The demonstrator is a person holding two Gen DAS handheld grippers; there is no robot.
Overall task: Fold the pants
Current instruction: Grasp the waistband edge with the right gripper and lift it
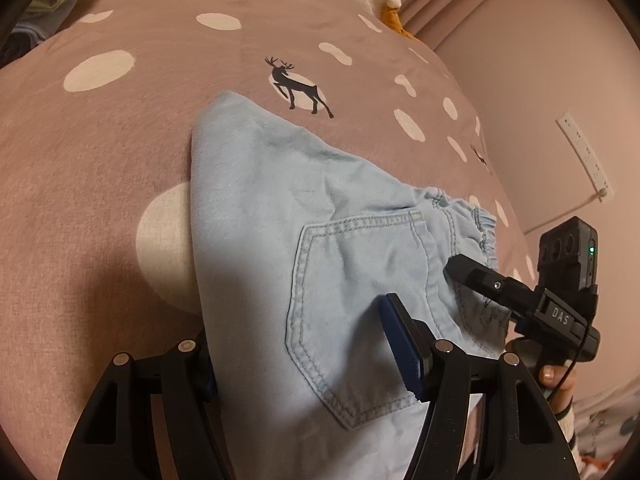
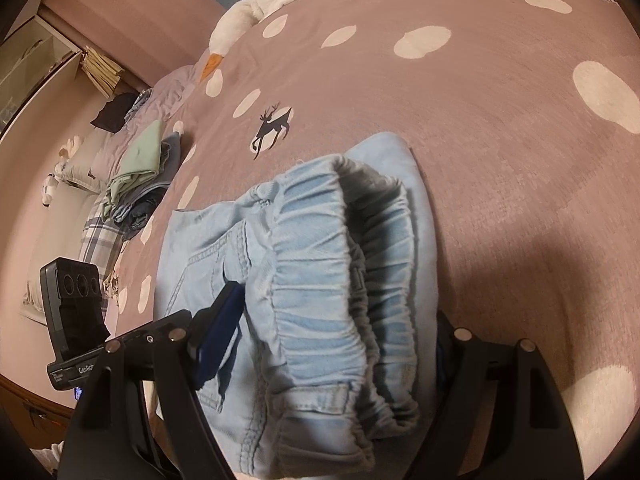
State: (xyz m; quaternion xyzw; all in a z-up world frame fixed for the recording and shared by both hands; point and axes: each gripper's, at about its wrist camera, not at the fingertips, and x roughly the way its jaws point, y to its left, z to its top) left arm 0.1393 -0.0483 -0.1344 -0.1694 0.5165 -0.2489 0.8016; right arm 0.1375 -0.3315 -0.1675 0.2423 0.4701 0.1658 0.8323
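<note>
Light blue denim pants (image 1: 280, 200) (image 2: 320, 260) lie folded on a mauve bedspread (image 1: 120, 160) (image 2: 500, 120) with white spots and deer prints. My left gripper (image 1: 296, 328) straddles the back-pocket side. Its right pad rests on top and its left finger is hidden under the fabric edge. My right gripper (image 2: 336, 304) takes the bunched elastic waistband between its jaws. The left pad lies against the cloth and the right finger is hidden behind it. Both hold a wide span of cloth. The right gripper's finger (image 1: 472, 276) also shows at the waistband in the left wrist view.
A stack of folded clothes (image 2: 140, 172) lies at the bed's far left, with a white plush goose (image 2: 240, 24) beyond it. A wall socket strip (image 1: 584, 152) sits on the wall to the right. A person's hand (image 1: 556, 376) holds the right gripper's handle.
</note>
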